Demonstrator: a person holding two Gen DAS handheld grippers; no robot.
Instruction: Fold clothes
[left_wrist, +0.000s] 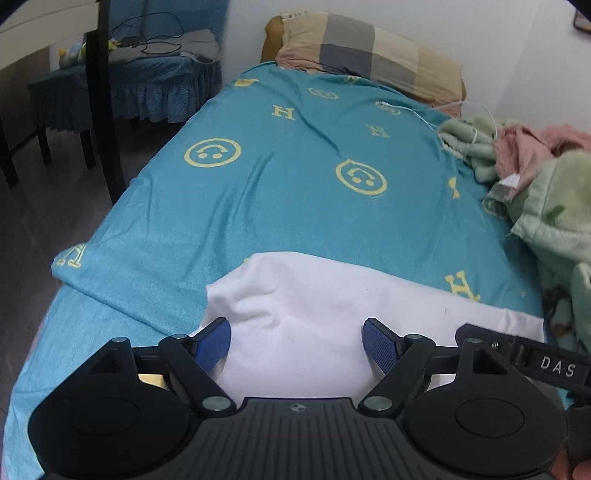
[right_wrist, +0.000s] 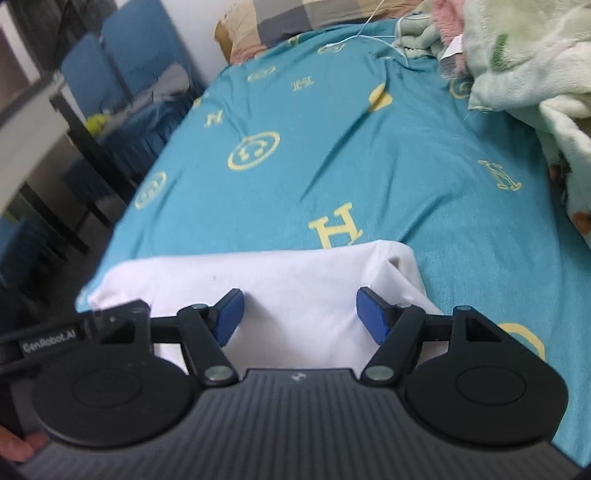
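both grippers, left (left_wrist: 297, 341) and right (right_wrist: 300, 314), gape over white garment (left_wrist: 314, 314); only right view shows its bunched corner (right_wrist: 397, 266)

Light level: moderate, even indoor light, no source in view.
Brightest area: white garment (left_wrist: 332, 317), close to washed out, creases faint.
Shadows: soft, shallow along folds of the teal sheet (left_wrist: 280, 192); floor at left dim.
Blur: right wrist view smeared, worst at chairs (right_wrist: 122, 74) and blanket (right_wrist: 524, 66); left wrist view sharper.
Distortion: strong fisheye bowing, dark corners.
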